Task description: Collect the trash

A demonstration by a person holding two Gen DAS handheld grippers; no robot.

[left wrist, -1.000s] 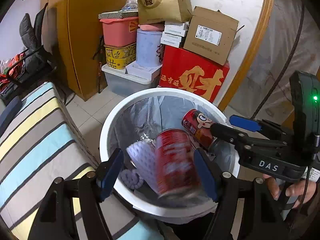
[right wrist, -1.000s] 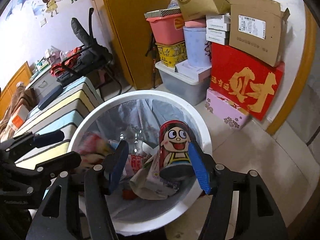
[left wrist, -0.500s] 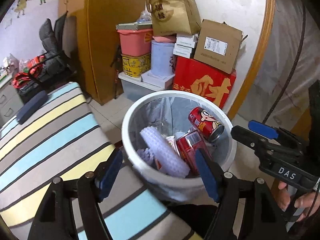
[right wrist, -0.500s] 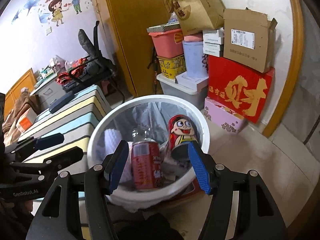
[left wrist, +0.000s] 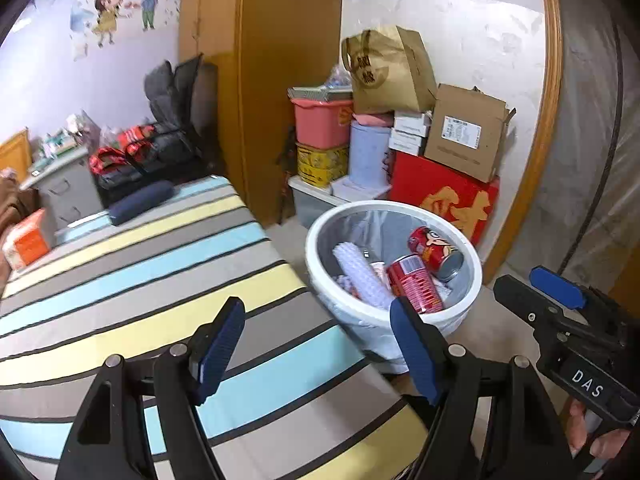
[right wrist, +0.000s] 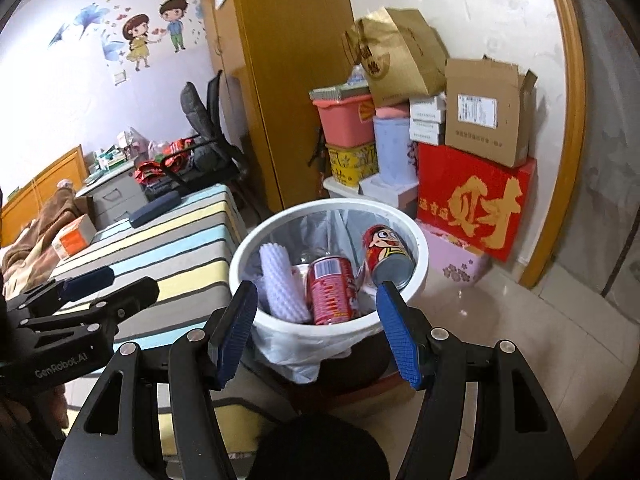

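Note:
A white trash bin (left wrist: 320, 258) (right wrist: 420, 240) with a plastic liner stands on the floor beside the striped table. Inside lie a red can (left wrist: 414, 282) (right wrist: 332, 288), a red can with a cartoon face (left wrist: 434, 246) (right wrist: 386, 250) and a white bumpy foam roll (left wrist: 362, 274) (right wrist: 280, 280). My left gripper (left wrist: 320, 344) hangs open over the striped table top, left of the bin, with nothing between its fingers. My right gripper (right wrist: 318, 328) is open and empty, in front of and above the bin's near rim. Each gripper shows in the other's view: right gripper (left wrist: 544, 292), left gripper (right wrist: 108, 284).
The striped table (left wrist: 140, 280) bears an orange box (left wrist: 28, 242) and a dark blue case (left wrist: 140, 200). Stacked boxes (right wrist: 476, 196), tubs and a paper bag (left wrist: 390, 70) fill the corner behind the bin. An office chair (right wrist: 208, 140) and a wooden cabinet (right wrist: 296, 80) stand further back.
The two red cans dropped from my grippers into the bin and now rest there. Both grippers have drawn back and up from the bin, the left one swinging over the striped table.

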